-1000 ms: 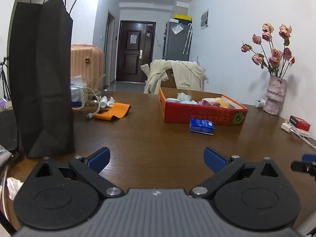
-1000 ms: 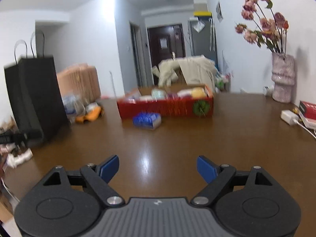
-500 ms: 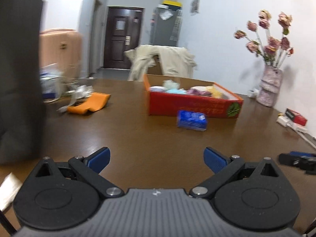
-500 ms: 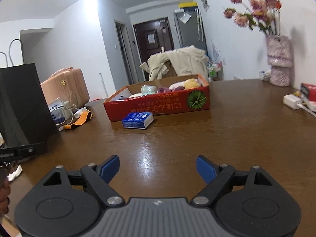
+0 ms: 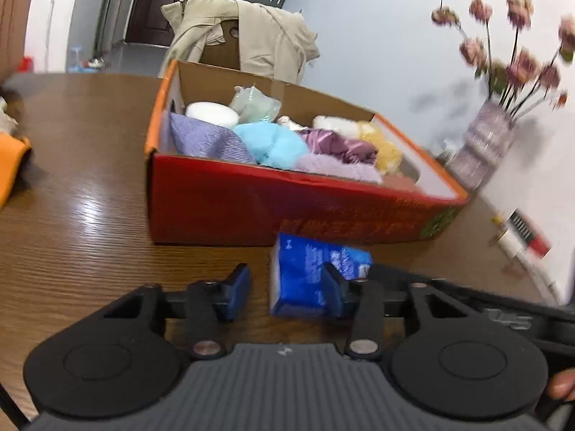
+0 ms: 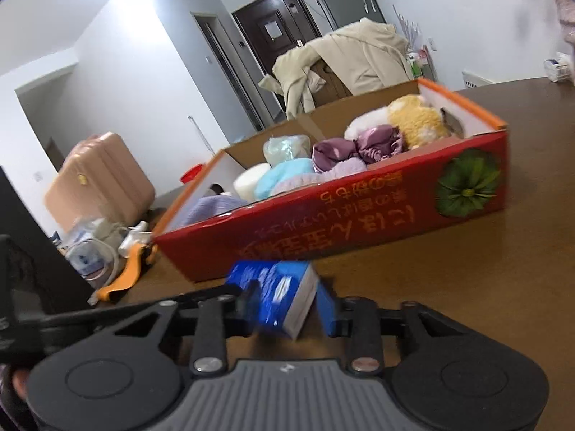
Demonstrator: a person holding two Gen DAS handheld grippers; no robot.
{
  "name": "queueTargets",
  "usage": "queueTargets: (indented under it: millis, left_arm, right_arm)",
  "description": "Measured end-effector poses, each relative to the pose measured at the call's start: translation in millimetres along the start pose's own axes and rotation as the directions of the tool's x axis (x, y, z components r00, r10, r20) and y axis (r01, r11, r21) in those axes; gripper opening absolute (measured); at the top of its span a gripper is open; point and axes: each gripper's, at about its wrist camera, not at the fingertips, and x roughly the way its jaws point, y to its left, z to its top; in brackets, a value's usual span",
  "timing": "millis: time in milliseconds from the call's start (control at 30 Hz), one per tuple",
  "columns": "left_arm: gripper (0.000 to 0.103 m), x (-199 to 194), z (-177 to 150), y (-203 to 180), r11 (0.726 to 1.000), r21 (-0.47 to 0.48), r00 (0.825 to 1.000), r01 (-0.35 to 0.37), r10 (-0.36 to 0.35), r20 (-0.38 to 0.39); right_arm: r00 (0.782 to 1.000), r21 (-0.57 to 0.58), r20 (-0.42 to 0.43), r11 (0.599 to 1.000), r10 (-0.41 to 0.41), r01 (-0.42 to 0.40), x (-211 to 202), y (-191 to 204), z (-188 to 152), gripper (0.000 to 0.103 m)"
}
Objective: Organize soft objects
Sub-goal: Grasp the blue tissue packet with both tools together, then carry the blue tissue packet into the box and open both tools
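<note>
A small blue plastic-wrapped tissue pack (image 5: 316, 280) is lying on the brown wooden table (image 5: 79, 222), just in front of the long near wall of a red cardboard box (image 5: 222, 204) with an orange rim.

The left gripper (image 5: 285, 287) is sitting low over the table with its jaws having just been closing to a narrow gap. In the left wrist view its right blue finger (image 5: 332, 289) is overlapping the pack's face while the other finger (image 5: 239, 289) is standing apart from the pack; whether the pads are pressing on it I cannot tell.

The right gripper (image 6: 287, 305) is coming at the same pack from the other side, its jaws also having just been closing. In the right wrist view the pack (image 6: 276, 294) is sitting between the two blue fingers, the left one blurred against it and the right one just beside its white end; a firm grip cannot be confirmed.

Inside the box soft things are lying packed together: a lilac knitted cloth (image 5: 205, 140), a light blue fluffy piece (image 5: 276, 143), a mauve satin cloth (image 5: 337, 143), a yellow plush toy (image 6: 417, 120) and a white round pad (image 5: 212, 113).

A beige coat (image 6: 359, 61) is hanging over a chair behind the box.
</note>
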Motion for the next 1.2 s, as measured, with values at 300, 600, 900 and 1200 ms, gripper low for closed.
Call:
queueTargets:
  millis: [300,600,900,1200]
  left_arm:
    - [0.030,-10,-12,-1,0.999,-0.013,0.999,0.031,-0.031,0.011]
    - [0.029,-9,-11,5,0.997,-0.064,0.999,0.045,-0.044,0.015]
    - [0.019,-34,-8,-15,0.999,-0.049,0.997,-0.020,0.024,0.074]
    - [0.019,-185,-101,-89,0.998,-0.050,0.973,0.031,-0.019,0.228]
  right_arm:
    - [0.998,0.018,0.008,0.997,0.070,-0.070,8,-16,-5,0.018]
    - [0.995,0.039,-0.003,0.994,0.101,-0.100,9,-24,-2,0.018]
    - [0.997,-0.018,0.018,0.997,0.074,-0.074,-13,-5,-3,0.014]
    - [0.981,-0.069,0.079,0.983,0.176,-0.171,-174,29,-62,0.011]
